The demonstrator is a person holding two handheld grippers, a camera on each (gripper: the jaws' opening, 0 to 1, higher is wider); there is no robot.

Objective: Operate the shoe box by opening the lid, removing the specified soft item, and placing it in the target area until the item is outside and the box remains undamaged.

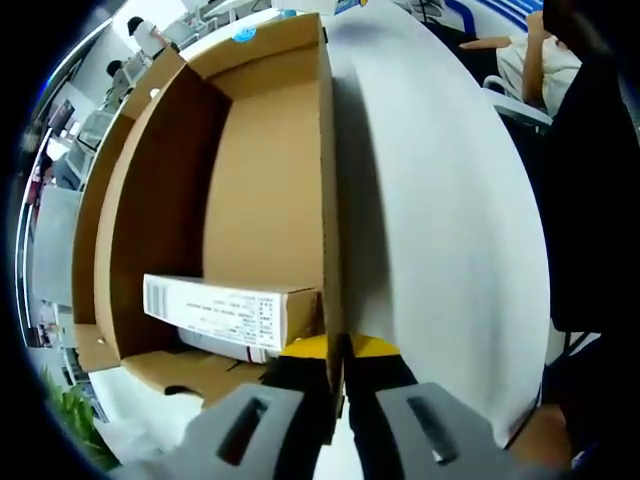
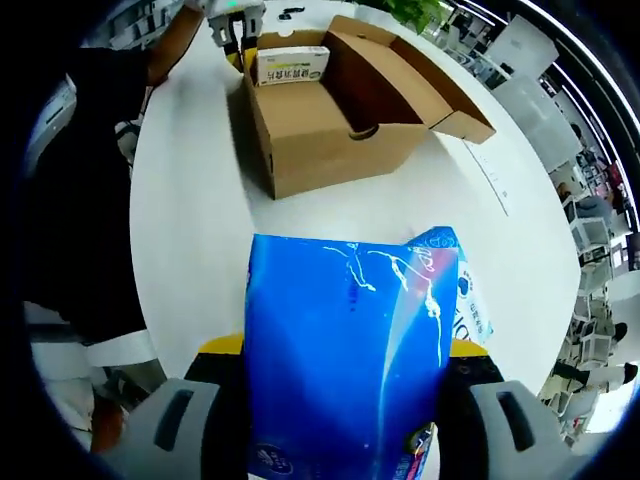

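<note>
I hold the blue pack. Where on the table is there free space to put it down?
Bare white table lies between the blue pack in the right gripper and the open cardboard box, and again right of the box. It is crowded at the box's far end, where the left gripper clamps the wall beside a small white carton.

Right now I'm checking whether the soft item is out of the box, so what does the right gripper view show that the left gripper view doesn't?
Right gripper view: the right gripper shut on a blue soft pack, held outside the box above the white table.

Left gripper view: the left gripper clamped on the box wall, and the bare cardboard floor inside.

Both: the open shoe box and the white carton inside it.
</note>
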